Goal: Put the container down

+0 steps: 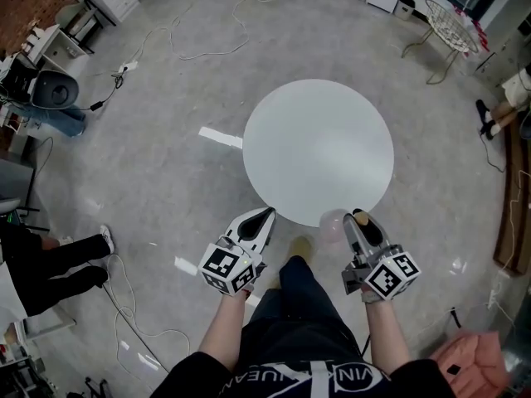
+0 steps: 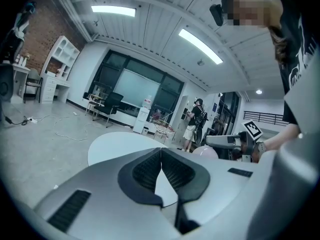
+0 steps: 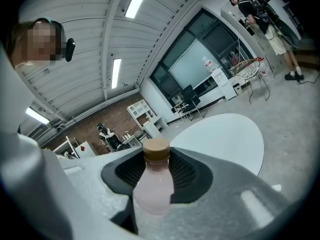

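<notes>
Nearest are two tools. The left hand-held gripper [image 1: 264, 215] is closed and empty. The right hand-held gripper [image 1: 358, 219] clamps the one container [image 1: 333, 225], a pale pink bottle with a brown cap, at the near right edge of the single round white surface [image 1: 319, 143]. It should be carried over the surface, lowered base-first until it rests, then released.

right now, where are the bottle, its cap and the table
bottle [image 3: 152, 189]: right gripper view, pink body between the jaws
cap [image 3: 156, 150]: right gripper view, brown side
table [image 1: 319, 149]: head view, bare white top
</notes>
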The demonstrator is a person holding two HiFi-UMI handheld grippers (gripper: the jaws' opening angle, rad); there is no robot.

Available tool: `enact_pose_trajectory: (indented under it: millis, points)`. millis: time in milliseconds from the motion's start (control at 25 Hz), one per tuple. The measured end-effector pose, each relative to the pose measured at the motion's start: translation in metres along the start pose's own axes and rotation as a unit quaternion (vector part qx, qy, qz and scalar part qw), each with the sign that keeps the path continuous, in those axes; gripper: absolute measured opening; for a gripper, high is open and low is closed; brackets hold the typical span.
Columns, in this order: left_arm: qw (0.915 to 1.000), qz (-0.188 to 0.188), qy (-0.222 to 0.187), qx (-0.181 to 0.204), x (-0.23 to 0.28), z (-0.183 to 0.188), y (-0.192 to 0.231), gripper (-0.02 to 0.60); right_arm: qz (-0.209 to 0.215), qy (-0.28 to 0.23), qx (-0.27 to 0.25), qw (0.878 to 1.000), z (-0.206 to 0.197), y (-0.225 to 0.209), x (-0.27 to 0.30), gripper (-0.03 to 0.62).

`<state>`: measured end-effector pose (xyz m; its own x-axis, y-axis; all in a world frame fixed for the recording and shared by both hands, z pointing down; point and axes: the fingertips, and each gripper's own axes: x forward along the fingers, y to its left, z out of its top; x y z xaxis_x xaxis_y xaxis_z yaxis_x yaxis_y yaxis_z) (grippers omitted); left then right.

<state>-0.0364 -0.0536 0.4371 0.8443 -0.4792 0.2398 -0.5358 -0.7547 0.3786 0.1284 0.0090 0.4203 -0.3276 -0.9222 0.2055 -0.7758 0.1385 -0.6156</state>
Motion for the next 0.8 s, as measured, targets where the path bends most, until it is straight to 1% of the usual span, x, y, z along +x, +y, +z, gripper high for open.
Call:
enact_pose_trajectory:
  millis: [400,640,800]
  points:
    - [0.9999,0.008,0.01,-0.007,0.038,0.002,0.021,0.014,0.004,0.021,0.004,1.0,0.011,-0.033,0.037,0.141]
    - [0.9997,0.013,0.021,-0.002,0.061,0.002,0.023,0.014,0.008,0.038,-0.002,0.999,0.018,-0.053,0.052,0.141]
    - [0.9996,0.018,0.02,-0.002,0.072,-0.001,0.026,0.014,0.017,0.045,-0.003,0.999,0.019,-0.061,0.063,0.141]
